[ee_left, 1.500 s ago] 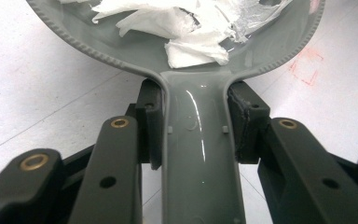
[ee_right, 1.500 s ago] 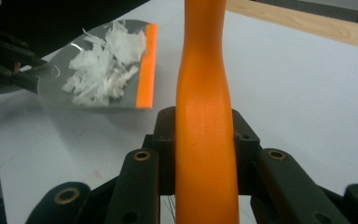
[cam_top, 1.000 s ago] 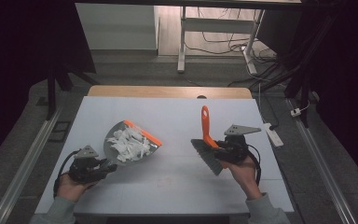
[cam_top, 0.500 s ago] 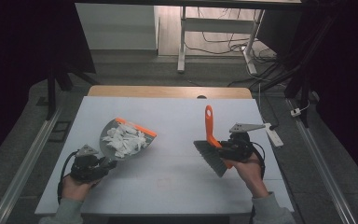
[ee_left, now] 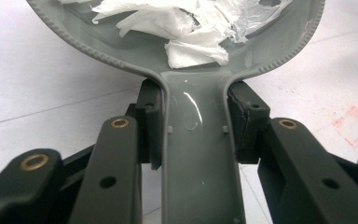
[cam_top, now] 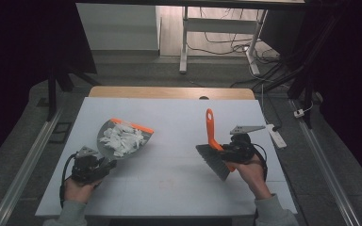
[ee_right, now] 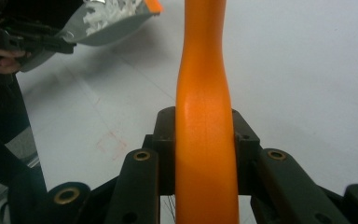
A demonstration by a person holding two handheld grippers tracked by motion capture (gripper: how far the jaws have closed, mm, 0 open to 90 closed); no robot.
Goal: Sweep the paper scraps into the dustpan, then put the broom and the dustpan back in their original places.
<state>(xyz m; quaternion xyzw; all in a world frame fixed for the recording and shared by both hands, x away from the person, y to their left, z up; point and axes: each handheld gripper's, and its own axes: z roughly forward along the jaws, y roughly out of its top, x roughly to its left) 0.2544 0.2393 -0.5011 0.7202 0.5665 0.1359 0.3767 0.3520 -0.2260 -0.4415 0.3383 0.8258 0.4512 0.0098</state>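
A grey dustpan (cam_top: pixel 122 137) with an orange lip holds a heap of torn white paper (cam_top: pixel 121 139). My left gripper (cam_top: pixel 94 165) is shut on its grey handle (ee_left: pixel 199 154) near the table's front left, and the paper (ee_left: pixel 186 28) lies in the pan just ahead. My right gripper (cam_top: pixel 233 151) is shut on the orange handle (cam_top: pixel 210 126) of a hand brush, with the dark bristles (cam_top: pixel 213 161) pointing down and left, just above the table. In the right gripper view the orange handle (ee_right: pixel 204 107) sits between both pads, with the dustpan (ee_right: pixel 114 21) far off.
The white table top (cam_top: pixel 169 179) has a wooden strip along its far edge (cam_top: pixel 169 92). A faint red mark (ee_right: pixel 111 142) shows on the surface between the hands. A white power strip (cam_top: pixel 275 135) lies at the right edge. Metal rails run along both sides on the floor.
The dustpan has swung a little to the left and its orange lip now points farther away. The brush has shifted slightly right. Both grips are unchanged.
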